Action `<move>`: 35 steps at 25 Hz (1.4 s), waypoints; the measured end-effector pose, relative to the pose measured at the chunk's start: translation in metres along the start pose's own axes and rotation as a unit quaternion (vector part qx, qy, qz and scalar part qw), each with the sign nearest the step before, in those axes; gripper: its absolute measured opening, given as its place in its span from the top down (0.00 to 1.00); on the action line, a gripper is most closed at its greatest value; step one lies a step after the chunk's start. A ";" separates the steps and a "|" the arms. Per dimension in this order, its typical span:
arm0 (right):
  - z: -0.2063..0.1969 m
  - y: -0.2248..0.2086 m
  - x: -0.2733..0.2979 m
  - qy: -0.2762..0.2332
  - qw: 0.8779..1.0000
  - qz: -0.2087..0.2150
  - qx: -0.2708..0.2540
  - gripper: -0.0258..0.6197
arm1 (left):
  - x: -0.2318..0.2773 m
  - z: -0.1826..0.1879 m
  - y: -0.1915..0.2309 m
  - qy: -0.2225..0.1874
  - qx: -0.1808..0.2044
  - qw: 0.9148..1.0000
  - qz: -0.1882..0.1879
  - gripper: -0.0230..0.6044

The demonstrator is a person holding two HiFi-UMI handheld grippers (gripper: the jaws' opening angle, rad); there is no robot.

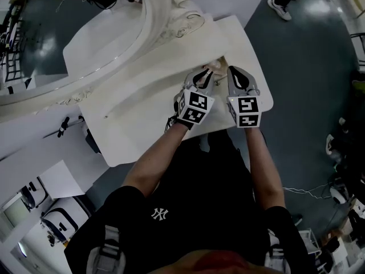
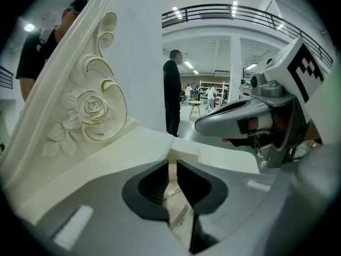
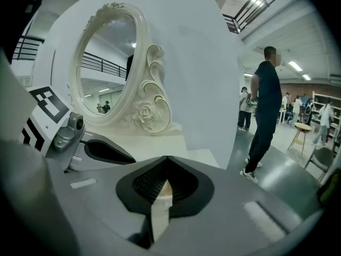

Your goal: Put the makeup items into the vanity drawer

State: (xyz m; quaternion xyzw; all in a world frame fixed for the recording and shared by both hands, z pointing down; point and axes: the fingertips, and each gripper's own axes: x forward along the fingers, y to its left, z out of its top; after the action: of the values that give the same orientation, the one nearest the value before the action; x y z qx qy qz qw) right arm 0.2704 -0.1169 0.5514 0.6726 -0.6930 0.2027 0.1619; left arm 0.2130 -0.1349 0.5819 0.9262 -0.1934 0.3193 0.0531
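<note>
Right gripper [image 3: 167, 163] closed over vanity [image 1: 148, 90]

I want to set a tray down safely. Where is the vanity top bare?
Bare: the wide strip of vanity top between the mirror frame and the near edge, beside the left gripper. Crowded: the right end, where the right gripper stands close to it.
</note>
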 end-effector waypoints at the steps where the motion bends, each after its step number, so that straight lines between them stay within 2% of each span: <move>1: 0.001 0.001 -0.001 -0.001 1.000 0.000 0.000 0.92 | -0.002 0.001 0.000 -0.002 0.000 1.000 0.001 0.89; 14: 0.026 0.020 -0.016 -0.022 1.000 0.004 0.016 0.92 | -0.037 0.044 0.012 -0.059 -0.024 0.998 0.010 0.91; 19: 0.039 0.025 -0.023 -0.035 0.999 -0.006 0.019 0.92 | -0.054 0.060 0.019 -0.087 -0.039 0.995 0.010 0.96; 29: 0.090 0.030 -0.055 -0.078 0.996 -0.010 0.049 0.92 | -0.096 0.115 0.013 -0.141 -0.071 0.987 -0.023 0.96; 35: 0.106 0.035 -0.077 -0.093 0.993 -0.018 0.065 0.92 | -0.120 0.129 0.002 -0.160 -0.085 0.982 -0.054 0.96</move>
State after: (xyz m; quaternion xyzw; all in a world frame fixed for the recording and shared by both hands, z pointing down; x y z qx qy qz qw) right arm 0.2438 -0.1028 0.4199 0.7098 -0.6785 0.1810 0.0560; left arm 0.1993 -0.1267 0.4062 0.9665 -0.1758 0.1462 0.1169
